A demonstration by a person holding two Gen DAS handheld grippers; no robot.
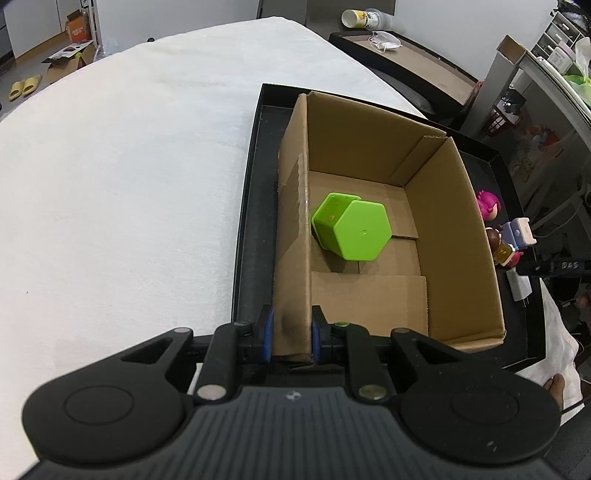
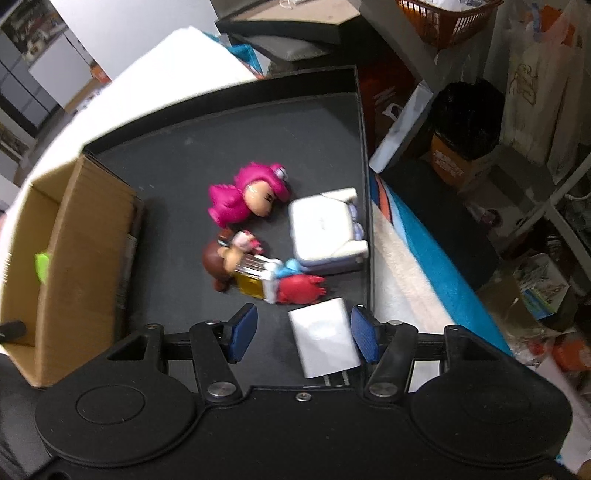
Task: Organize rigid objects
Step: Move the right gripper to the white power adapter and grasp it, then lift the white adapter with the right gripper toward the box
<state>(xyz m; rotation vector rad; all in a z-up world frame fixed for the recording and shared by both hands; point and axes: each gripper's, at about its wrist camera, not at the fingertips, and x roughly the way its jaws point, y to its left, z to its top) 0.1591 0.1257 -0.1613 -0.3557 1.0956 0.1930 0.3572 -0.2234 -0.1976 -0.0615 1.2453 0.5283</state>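
Observation:
My left gripper (image 1: pixel 291 328) is shut on the near left wall of an open cardboard box (image 1: pixel 443 221), one blue pad on each side. A green hexagonal pot (image 1: pixel 354 229) lies on its side in the box, which stands in a black tray (image 1: pixel 255 206). In the right wrist view my right gripper (image 2: pixel 303 332) is open low over the tray (image 2: pixel 221 147), with a white charger block (image 2: pixel 325 336) between its pads. The left pad is clear of the block. Just beyond lie a pink-haired figure (image 2: pixel 240 199), a brown-haired figure (image 2: pixel 236 266), a red toy (image 2: pixel 299 290) and a white boxy toy (image 2: pixel 325 229).
The tray sits on a white cloth-covered table (image 1: pixel 129 184). Right of the tray is a blue and white cloth (image 2: pixel 417 236), then cluttered shelves, a black bag (image 2: pixel 469 114) and an orange basket (image 2: pixel 447 18). The box wall (image 2: pixel 81 240) stands left of the toys.

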